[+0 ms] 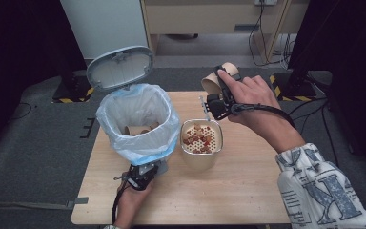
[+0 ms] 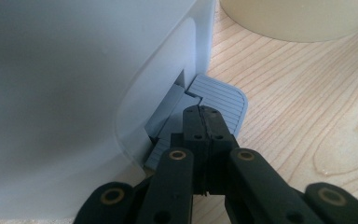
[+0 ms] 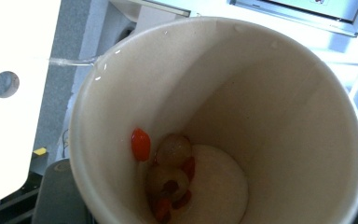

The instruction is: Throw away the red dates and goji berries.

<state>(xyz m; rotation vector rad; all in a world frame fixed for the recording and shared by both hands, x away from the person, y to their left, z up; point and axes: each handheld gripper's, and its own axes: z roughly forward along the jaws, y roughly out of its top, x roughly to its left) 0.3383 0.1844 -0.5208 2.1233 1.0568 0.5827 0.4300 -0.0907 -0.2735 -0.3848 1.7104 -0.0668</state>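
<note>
With the left gripper (image 2: pixel 204 122), jaws closed on nothing, pressing the bin pedal (image 2: pixel 221 95) at the table's 7 o'clock, the right gripper (image 1: pixel 218 102) clamps the paper cup (image 1: pixel 215 78) at 1 o'clock and should tip its residue into the strainer (image 1: pixel 201 136).

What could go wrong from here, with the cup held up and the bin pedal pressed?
1. Food bits cling inside the paper cup; tipped carelessly, they could drop on the table rather than into the strainer or the bin.
2. The left gripper, shut, presses the pedal near its edge; if it slips, the lid may fall shut.
3. The right gripper could crush the thin cup.
</note>
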